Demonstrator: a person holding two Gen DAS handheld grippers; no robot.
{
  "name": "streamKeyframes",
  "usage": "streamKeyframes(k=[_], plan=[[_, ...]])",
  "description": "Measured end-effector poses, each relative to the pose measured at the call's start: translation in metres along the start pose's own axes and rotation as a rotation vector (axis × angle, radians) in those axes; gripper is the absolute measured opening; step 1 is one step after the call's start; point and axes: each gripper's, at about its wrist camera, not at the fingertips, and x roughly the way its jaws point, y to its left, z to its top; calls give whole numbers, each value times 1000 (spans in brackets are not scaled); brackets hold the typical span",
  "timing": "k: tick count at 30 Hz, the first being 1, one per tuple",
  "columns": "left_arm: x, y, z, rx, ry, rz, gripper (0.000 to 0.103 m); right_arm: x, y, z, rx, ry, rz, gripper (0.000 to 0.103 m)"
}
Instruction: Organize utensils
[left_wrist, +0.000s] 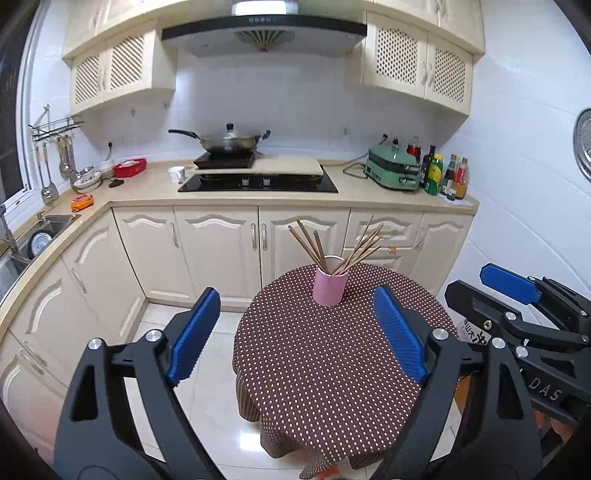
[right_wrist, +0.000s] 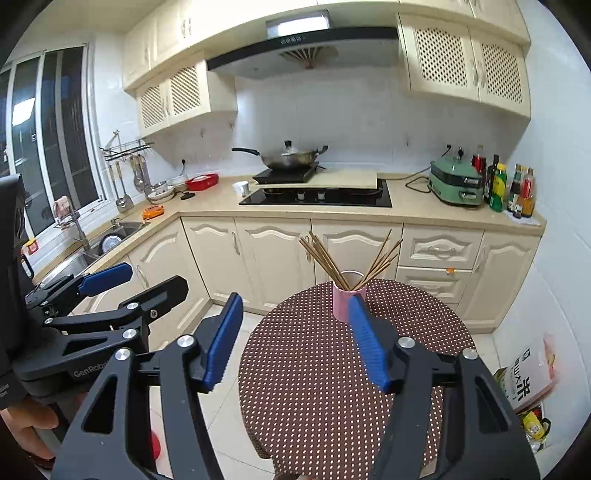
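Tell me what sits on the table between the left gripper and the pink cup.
Nothing. In the left wrist view, only bare dotted tablecloth lies between the open left gripper and the pink cup holding the chopsticks.

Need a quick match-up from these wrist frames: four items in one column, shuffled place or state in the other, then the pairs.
Items
1. pink cup
2. wok
3. green electric cooker
4. left tongs

Places or states
A. on the induction plate over the hob
B. open, nothing between the pads
C. on the dotted round table, holding chopsticks
D. on the counter beside the sauce bottles

Pairs: 1-C, 2-A, 3-D, 4-B
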Motion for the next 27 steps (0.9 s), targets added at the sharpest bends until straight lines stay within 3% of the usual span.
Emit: streamKeyframes(k=[13, 27], plan=[[-87, -24, -13, -9, -129, 83, 92, -73, 2, -13, -60, -123, 2, 78], [-151, -74, -34, -63, -200, 180, 94, -127, -21, -23, -139, -185, 45, 86]])
